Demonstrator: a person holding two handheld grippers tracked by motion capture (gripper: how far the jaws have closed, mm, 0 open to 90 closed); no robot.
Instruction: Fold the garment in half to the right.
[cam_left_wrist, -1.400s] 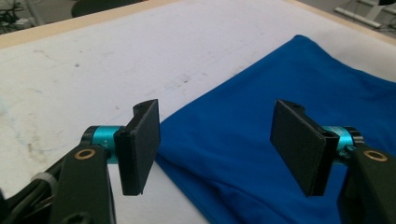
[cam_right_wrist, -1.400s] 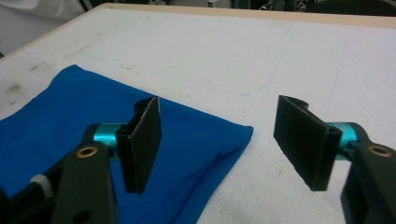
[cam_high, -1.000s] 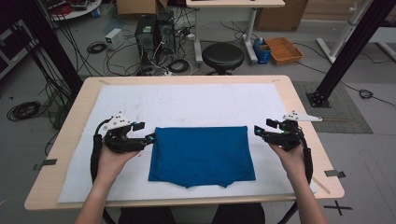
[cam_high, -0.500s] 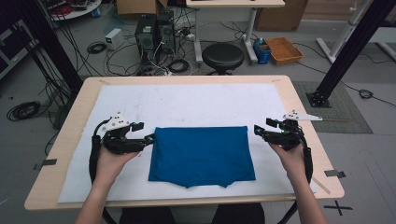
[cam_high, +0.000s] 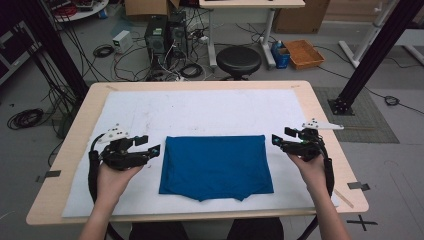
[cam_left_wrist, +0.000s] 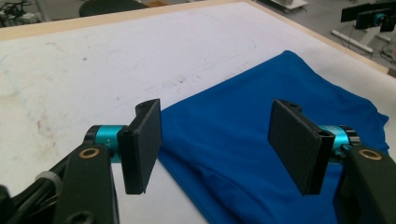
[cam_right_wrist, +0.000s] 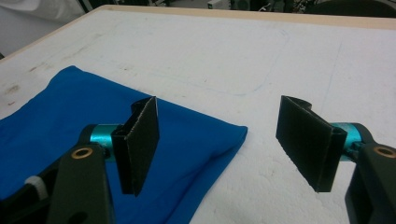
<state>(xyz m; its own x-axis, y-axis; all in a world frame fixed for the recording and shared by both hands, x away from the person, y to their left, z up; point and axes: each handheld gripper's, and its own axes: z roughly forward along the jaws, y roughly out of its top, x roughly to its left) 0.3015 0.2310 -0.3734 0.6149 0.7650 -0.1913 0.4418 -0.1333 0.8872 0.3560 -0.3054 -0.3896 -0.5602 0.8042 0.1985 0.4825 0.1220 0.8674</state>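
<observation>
moved: i see almost nothing changed, both grippers stay in place
left gripper (cam_high: 148, 151): jaws spread, at blue cloth (cam_high: 215, 164) edge
right gripper (cam_high: 281, 139): jaws spread, beside cloth corner

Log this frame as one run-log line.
item: folded blue cloth flat on white mat | left gripper: open, at cloth's left edge | right gripper: open, at right edge | grasp: none

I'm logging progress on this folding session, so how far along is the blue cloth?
The blue fabric garment already lies folded into a flat rectangle on the white table cover. Nothing is gripped: the left gripper and right gripper flank its side edges, jaws open. Any further fold, judging by that poise, is yet to start.
</observation>
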